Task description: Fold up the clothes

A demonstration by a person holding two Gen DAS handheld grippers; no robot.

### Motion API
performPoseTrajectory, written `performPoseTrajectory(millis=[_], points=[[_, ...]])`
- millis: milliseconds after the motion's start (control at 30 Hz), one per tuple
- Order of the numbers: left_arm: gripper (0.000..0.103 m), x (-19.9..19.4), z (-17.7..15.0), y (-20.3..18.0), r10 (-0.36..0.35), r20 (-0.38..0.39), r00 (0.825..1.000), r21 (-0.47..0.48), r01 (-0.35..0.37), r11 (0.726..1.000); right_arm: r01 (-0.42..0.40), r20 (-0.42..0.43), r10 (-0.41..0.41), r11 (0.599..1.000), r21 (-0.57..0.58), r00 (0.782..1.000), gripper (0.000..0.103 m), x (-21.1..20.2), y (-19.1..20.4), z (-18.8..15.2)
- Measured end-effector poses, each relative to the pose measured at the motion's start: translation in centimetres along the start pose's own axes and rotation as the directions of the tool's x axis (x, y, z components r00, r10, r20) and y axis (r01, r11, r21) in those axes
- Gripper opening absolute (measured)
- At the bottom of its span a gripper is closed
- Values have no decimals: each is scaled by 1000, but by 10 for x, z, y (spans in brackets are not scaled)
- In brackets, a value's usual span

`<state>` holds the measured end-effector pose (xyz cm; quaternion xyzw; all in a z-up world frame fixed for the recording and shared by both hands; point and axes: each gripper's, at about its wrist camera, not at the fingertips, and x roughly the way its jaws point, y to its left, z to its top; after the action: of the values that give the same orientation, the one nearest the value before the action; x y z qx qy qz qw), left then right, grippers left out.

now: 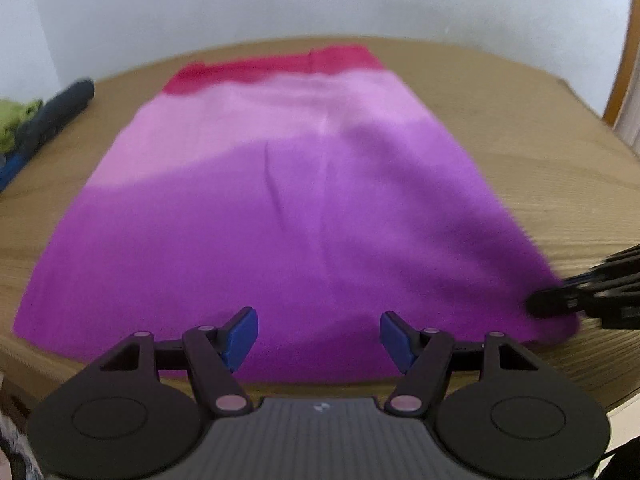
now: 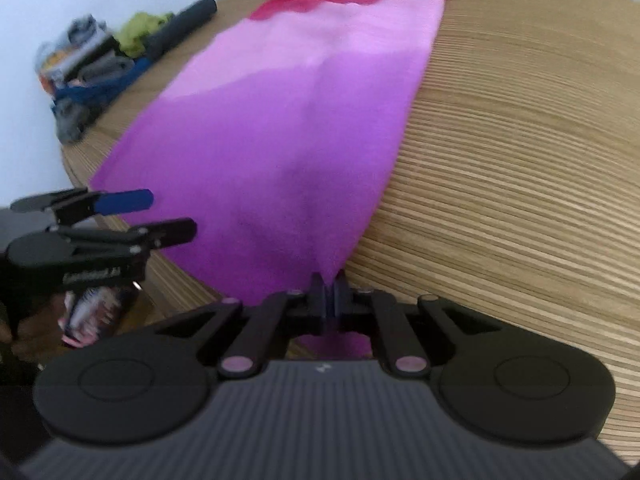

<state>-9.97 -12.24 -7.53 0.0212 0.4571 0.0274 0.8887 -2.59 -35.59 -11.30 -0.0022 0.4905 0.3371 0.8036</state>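
Purple-to-pink gradient garment (image 1: 288, 208) spread flat on the wooden table (image 1: 540, 152), red band at the far end. Right gripper (image 2: 330, 294) pressed together, pinching the garment's near right corner. Left gripper (image 1: 319, 336) spread wide over the near hem, gripping nothing. Pile of clothes (image 2: 96, 68) at far left.

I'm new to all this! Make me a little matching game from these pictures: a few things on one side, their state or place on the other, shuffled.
Things:
1. left gripper
2. right gripper
3. purple cloth
4. pile of clothes

States or places:
A. heaped by the wall
B. pinching the cloth's near corner
C. jaws apart, holding nothing
D. spread flat on the wooden table

Pairs: 1-C, 2-B, 3-D, 4-A
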Motion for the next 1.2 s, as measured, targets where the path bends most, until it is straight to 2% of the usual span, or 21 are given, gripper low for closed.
performPoseTrajectory(millis=[100,233,300,400,533,700,833,933,1067,1200], points=[[69,-1,4,7,9,-3,1000,-10,-9,1000,-20,-26,21,999,30,999,19,-6,-8,4],[70,-10,17,18,50,35,998,-2,-50,999,-72,52,67,992,107,996,34,-13,-23,18],[70,-12,24,26,69,47,996,2,-70,998,-98,104,83,985,145,991,34,-13,-32,29],[70,-8,39,43,90,54,994,0,-90,996,-88,174,58,981,173,983,34,-7,-44,55],[70,7,69,68,98,78,992,15,-100,995,-30,234,-19,978,206,972,35,15,-64,108],[70,48,132,91,81,135,988,52,-88,995,-9,264,-58,969,245,963,35,55,-88,196],[70,92,184,105,31,147,989,70,-42,997,23,277,-124,940,339,953,35,99,-111,269],[70,128,214,116,26,148,989,87,-39,995,27,273,-145,919,393,951,35,140,-131,318],[70,170,244,132,5,127,992,46,-11,999,49,268,-180,900,433,947,35,181,-158,359],[70,201,266,144,-6,137,990,0,6,1000,86,271,-188,934,348,944,32,208,-156,382]])
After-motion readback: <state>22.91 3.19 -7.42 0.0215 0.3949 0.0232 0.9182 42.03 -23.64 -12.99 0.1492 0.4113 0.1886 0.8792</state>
